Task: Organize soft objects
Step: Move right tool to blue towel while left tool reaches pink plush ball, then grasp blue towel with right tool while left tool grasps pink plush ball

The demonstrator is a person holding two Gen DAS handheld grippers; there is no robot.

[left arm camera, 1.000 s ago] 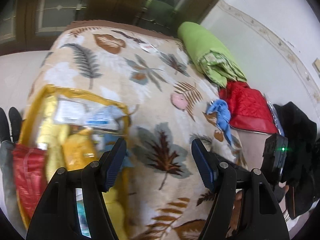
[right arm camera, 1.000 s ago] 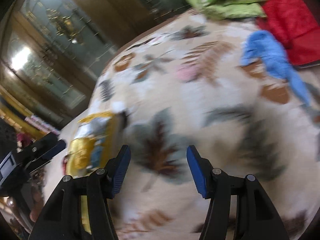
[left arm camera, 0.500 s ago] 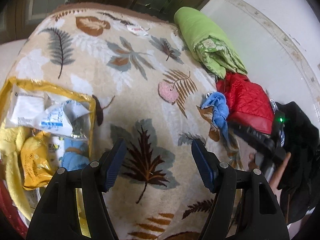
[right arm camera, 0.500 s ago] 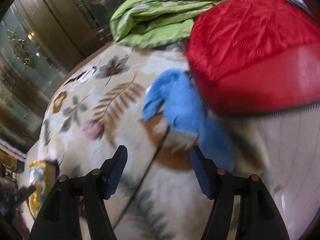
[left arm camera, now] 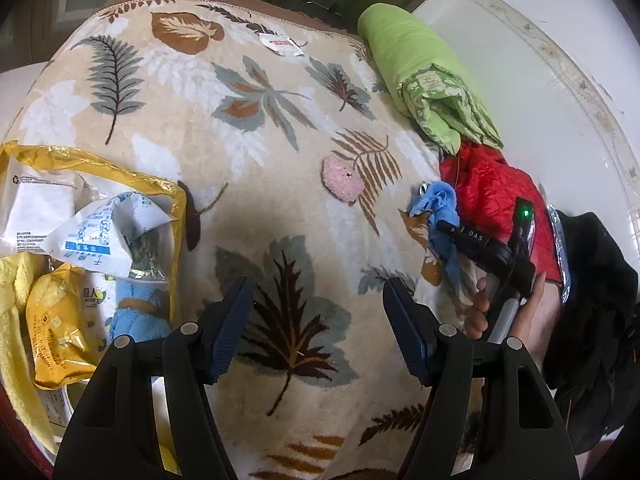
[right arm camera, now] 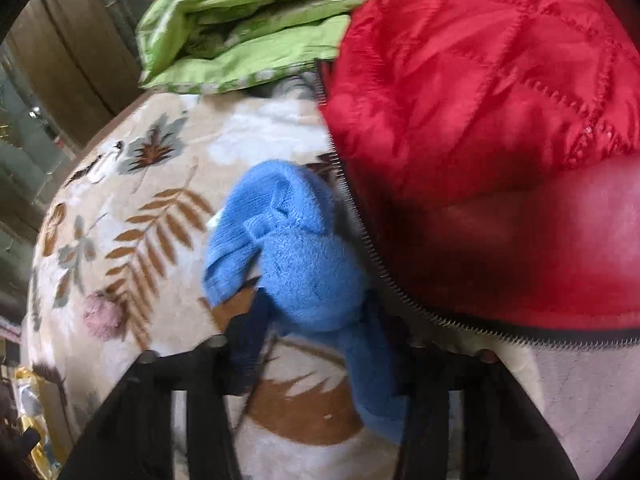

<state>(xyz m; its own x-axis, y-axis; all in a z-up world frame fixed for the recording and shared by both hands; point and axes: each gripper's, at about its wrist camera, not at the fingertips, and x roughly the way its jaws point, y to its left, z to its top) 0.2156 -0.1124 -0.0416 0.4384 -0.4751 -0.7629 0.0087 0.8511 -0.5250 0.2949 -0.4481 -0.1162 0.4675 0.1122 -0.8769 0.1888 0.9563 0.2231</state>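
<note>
A blue fuzzy cloth lies on the leaf-patterned blanket, against a red quilted jacket. My right gripper points down at the cloth. Its jaws are closing, with the lower part of the cloth between them and both pads against it. In the left wrist view the right gripper sits on the blue cloth, held by a person's hand. My left gripper hovers open over a bare part of the blanket with nothing between its fingers. A pink fuzzy piece lies mid-blanket.
A yellow-rimmed clear bag at the left holds packets and a blue fuzzy item. A folded green quilt lies at the back right beside the red jacket. Dark clothing is piled at the far right.
My right gripper swung from the middle of the blanket over to the blue cloth, came down on it, and its jaws narrowed around it. The left gripper drifted right, away from the bag, still open.
</note>
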